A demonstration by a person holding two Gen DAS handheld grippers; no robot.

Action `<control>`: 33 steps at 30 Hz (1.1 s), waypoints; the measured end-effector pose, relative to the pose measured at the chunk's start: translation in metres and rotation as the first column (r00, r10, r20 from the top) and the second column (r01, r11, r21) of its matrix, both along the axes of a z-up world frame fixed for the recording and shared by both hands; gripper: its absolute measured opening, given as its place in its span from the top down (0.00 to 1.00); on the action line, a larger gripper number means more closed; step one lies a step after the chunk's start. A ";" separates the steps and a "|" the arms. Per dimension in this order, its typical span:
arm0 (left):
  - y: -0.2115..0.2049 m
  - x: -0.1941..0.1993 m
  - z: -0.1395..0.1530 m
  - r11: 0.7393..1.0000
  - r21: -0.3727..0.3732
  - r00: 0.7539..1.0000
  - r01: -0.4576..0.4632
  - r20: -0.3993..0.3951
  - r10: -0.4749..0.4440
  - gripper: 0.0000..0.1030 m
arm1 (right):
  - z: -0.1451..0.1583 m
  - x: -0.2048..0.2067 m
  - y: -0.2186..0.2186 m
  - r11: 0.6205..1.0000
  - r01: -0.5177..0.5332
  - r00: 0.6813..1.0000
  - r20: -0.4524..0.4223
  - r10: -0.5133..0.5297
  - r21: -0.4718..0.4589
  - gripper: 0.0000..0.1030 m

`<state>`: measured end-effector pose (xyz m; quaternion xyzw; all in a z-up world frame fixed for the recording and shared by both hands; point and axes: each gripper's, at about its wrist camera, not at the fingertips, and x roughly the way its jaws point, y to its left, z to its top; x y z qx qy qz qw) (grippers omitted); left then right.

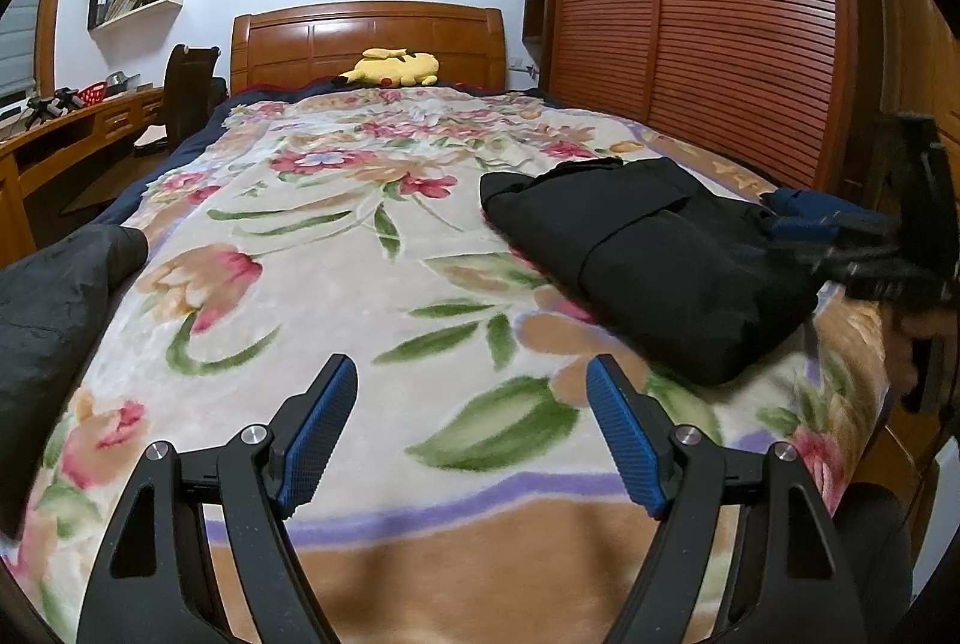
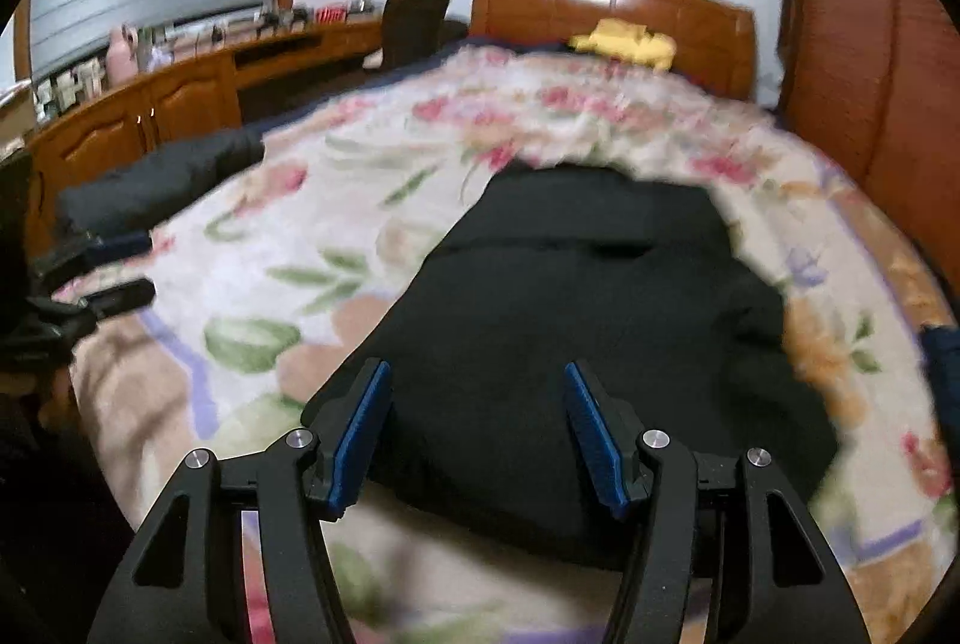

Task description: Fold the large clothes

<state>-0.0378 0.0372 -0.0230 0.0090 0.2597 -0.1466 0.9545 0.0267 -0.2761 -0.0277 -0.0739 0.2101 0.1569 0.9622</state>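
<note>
Two black gripper fingers with blue ribbed pads fill the bottom of each wrist view. Beyond them, the largest thing is a bed covered by a floral blanket in cream, pink and green, with a tan and lilac border at the near edge. A wooden headboard stands at the far end, with a slatted wooden wardrobe along the right side.

On the right half of the blanket lies a folded black garment, a thick rectangular bundle. A second dark garment rests in a heap at the bed's left edge.

Left gripper: jaws spread wide over bare blanket, nothing between them, well apart from the black bundle. Right gripper: jaws apart, poised over the near end of the folded garment; the cloth shows between the pads, which do not pinch it.

A yellow plush toy sits against the headboard.
</note>
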 end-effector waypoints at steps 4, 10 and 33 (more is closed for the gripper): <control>-0.004 0.000 0.000 1.000 0.001 1.000 0.004 -0.002 -0.004 0.23 | -0.006 0.005 -0.026 0.995 0.090 0.995 -0.028 -0.091 -0.029 0.41; -0.010 -0.001 0.000 1.000 0.007 1.000 0.016 -0.001 -0.016 0.23 | -0.053 0.028 -0.036 0.989 0.129 0.980 -0.145 -0.139 -0.078 0.45; -0.085 0.079 0.035 0.991 0.077 0.994 0.112 -0.018 -0.111 0.00 | -0.048 -0.041 -0.101 0.984 0.170 0.983 -0.075 -0.166 0.053 0.45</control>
